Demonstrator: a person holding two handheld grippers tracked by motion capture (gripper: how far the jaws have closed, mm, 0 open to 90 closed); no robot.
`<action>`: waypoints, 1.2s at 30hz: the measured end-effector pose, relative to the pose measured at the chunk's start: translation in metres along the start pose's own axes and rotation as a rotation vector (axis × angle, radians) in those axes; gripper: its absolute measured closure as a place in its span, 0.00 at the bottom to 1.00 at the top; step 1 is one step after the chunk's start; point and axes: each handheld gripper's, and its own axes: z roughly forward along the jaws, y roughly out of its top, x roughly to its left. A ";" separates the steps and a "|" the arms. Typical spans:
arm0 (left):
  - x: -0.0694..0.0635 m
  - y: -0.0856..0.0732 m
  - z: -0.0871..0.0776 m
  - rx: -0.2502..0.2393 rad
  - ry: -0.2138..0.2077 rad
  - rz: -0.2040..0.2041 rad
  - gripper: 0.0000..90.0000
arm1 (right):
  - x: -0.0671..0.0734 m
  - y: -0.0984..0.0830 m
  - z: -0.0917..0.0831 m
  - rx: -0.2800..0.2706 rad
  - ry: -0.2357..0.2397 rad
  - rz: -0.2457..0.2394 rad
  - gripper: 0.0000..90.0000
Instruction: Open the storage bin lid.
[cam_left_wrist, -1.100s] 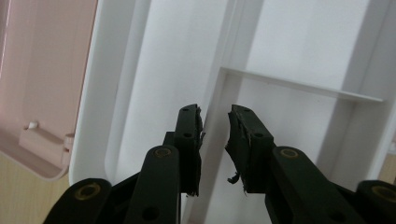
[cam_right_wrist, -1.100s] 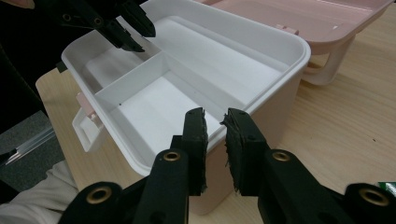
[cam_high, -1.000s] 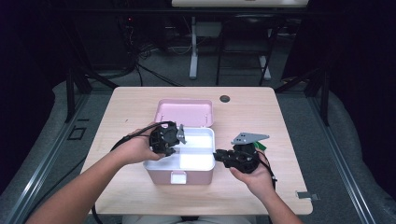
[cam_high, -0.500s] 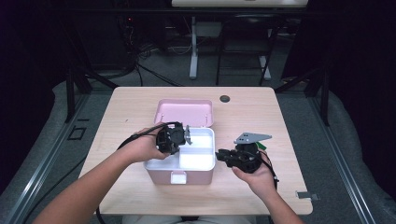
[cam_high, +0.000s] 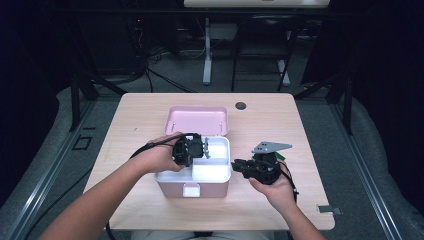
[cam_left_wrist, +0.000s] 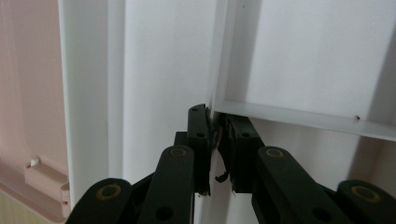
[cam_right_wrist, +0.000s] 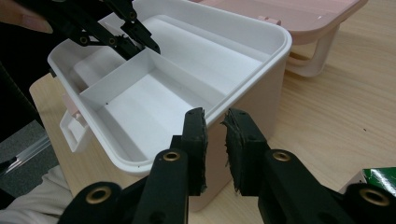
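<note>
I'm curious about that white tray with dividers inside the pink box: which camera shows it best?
The right gripper view: the white tray shows whole, dividers and all. The high view shows it small and glared; the left gripper view shows a close-up patch.

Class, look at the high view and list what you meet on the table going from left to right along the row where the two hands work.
The person's left hand → left gripper, over the tray → white tray's right compartment → right gripper → right hand.
</note>
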 end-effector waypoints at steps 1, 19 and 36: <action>0.000 0.000 0.000 0.001 0.001 0.015 0.91 | 0.000 0.000 0.000 -0.001 0.000 0.000 0.86; 0.000 0.001 -0.004 0.013 -0.006 0.086 0.94 | -0.007 -0.001 -0.004 -0.014 -0.010 0.022 0.86; 0.000 -0.003 -0.034 -0.011 0.045 0.071 0.99 | -0.013 0.002 -0.011 -0.025 -0.020 0.035 0.86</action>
